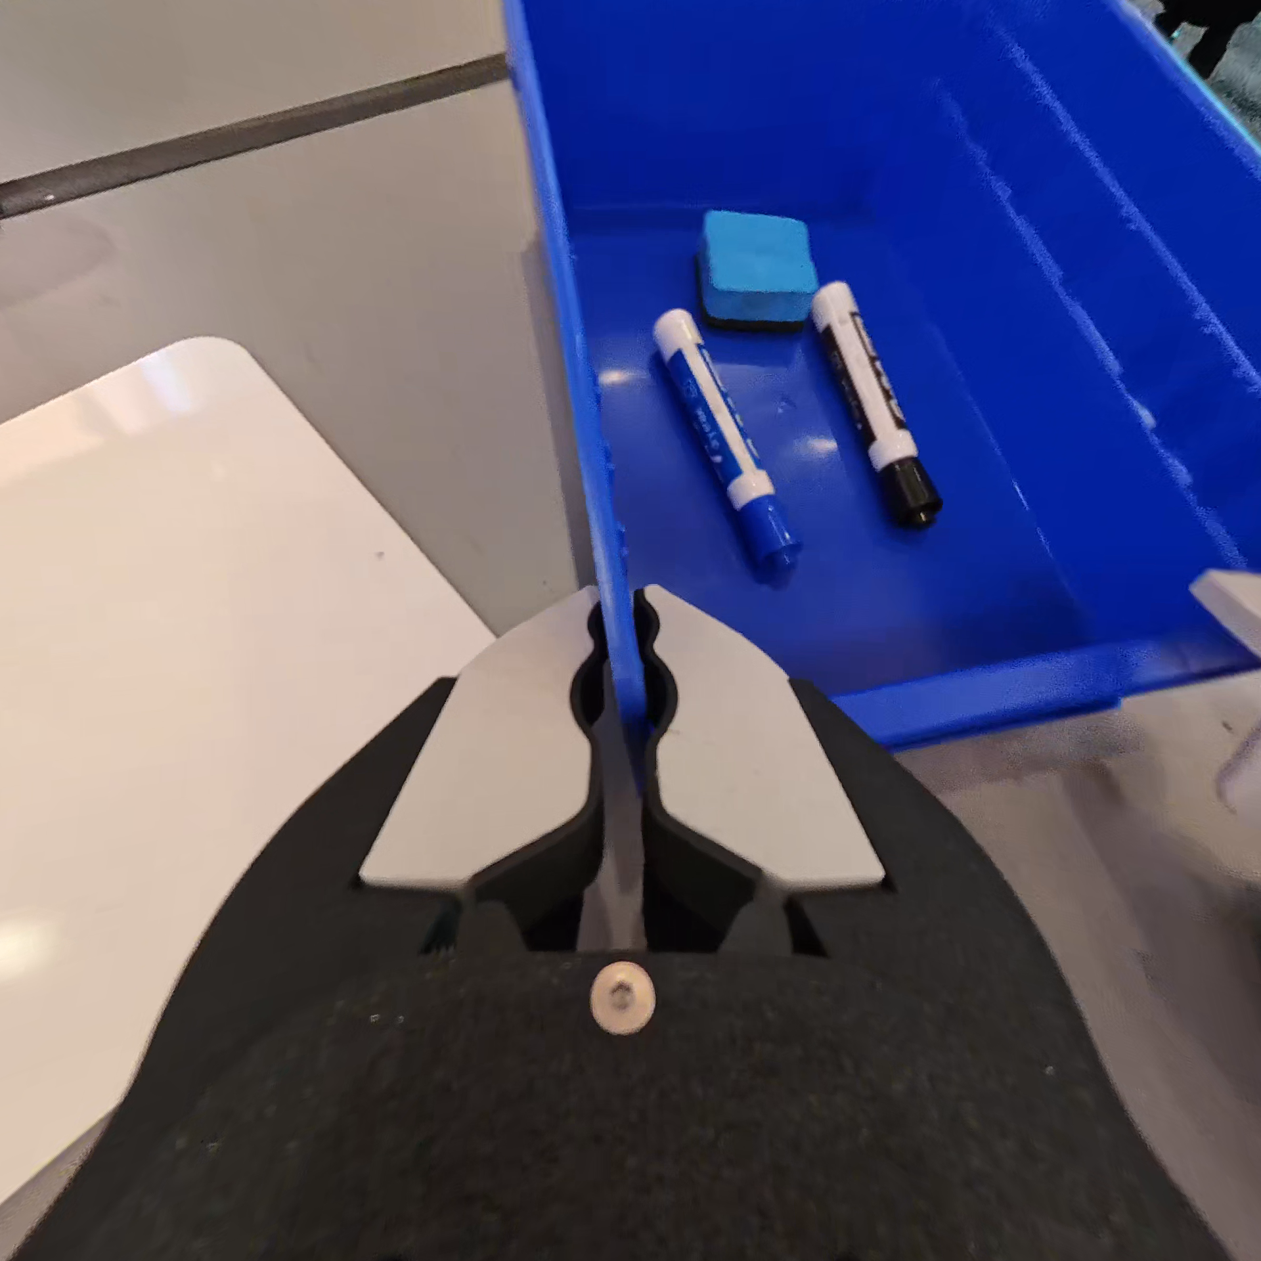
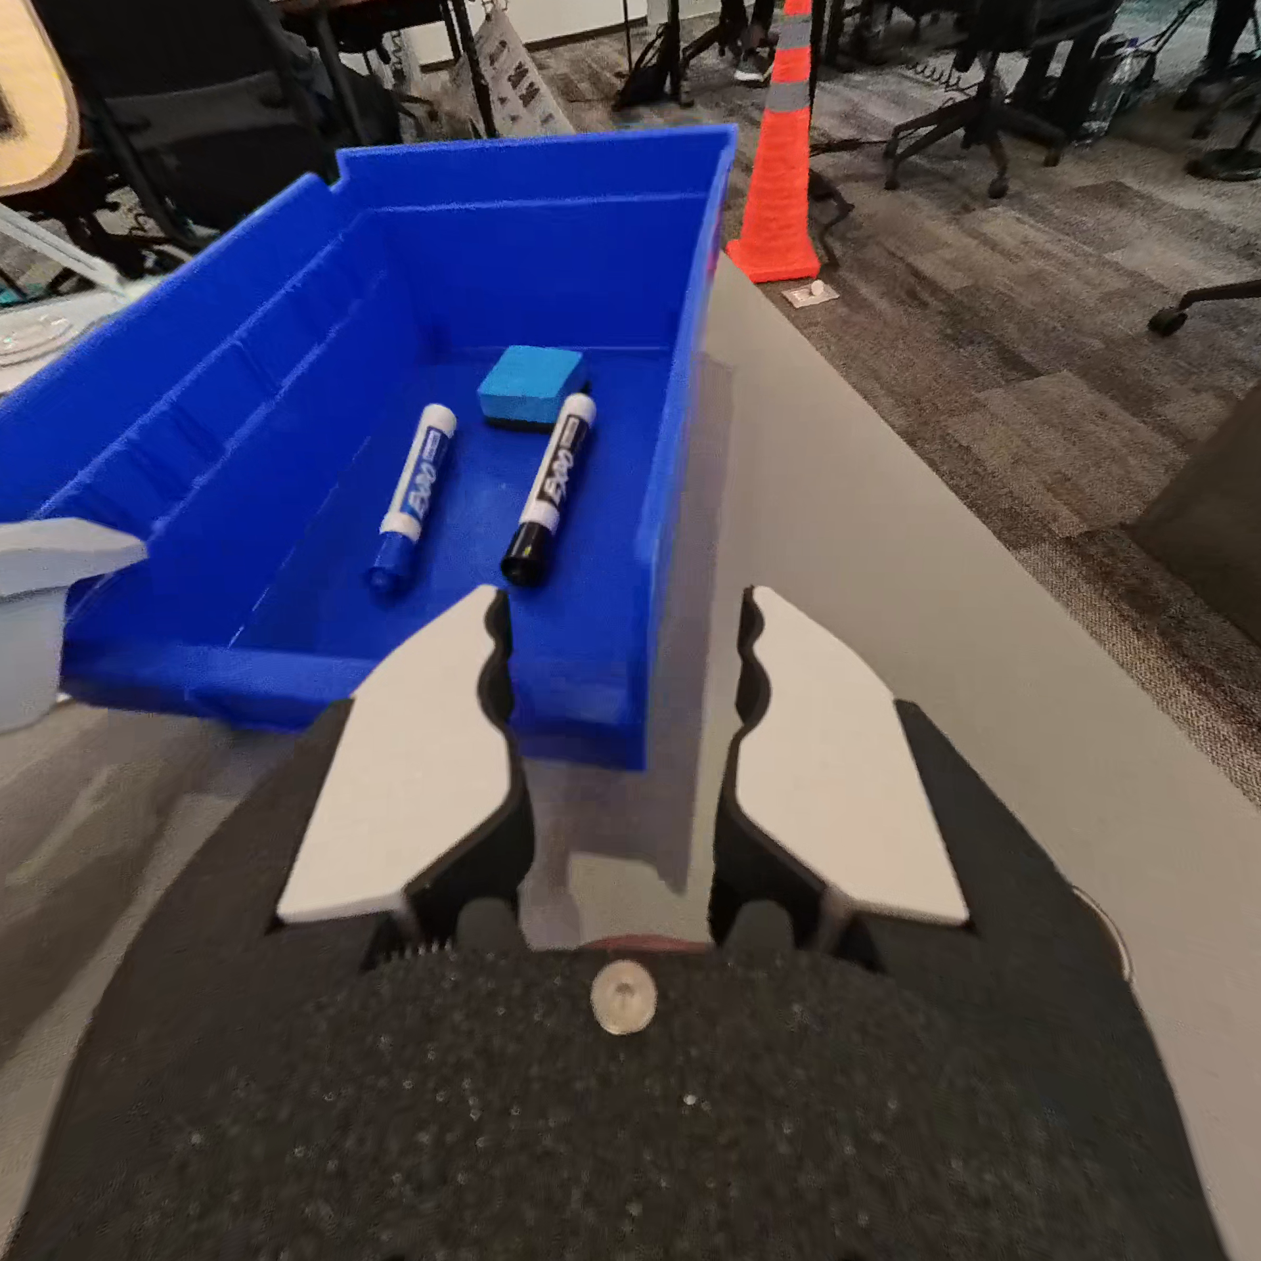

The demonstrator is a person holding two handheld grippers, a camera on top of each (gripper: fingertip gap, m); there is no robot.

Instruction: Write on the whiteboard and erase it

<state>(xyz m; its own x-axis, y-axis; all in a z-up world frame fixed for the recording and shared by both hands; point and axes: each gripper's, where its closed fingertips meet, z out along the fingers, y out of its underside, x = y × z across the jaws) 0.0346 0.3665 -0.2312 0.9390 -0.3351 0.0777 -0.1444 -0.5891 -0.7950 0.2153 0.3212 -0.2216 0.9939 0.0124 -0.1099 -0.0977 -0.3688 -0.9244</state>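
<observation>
A blue plastic bin (image 1: 921, 170) stands on the grey table and holds a blue marker (image 1: 713, 426), a black marker (image 1: 866, 392) and a blue eraser block (image 1: 754, 269). My left gripper (image 1: 619, 597) is shut on the bin's left wall near its front corner. A small white whiteboard (image 1: 170, 546) lies flat on the table left of the bin. In the right wrist view the bin (image 2: 532, 170) holds the blue marker (image 2: 416, 488), black marker (image 2: 556, 481) and eraser (image 2: 532, 385). My right gripper (image 2: 624, 597) is open and empty at the bin's front right corner.
The left gripper's finger (image 2: 61, 553) shows at the bin's left wall in the right wrist view. The table edge (image 2: 955, 477) runs to the right of the bin. Beyond it are an orange traffic cone (image 2: 785, 157), office chairs (image 2: 976, 116) and carpet floor.
</observation>
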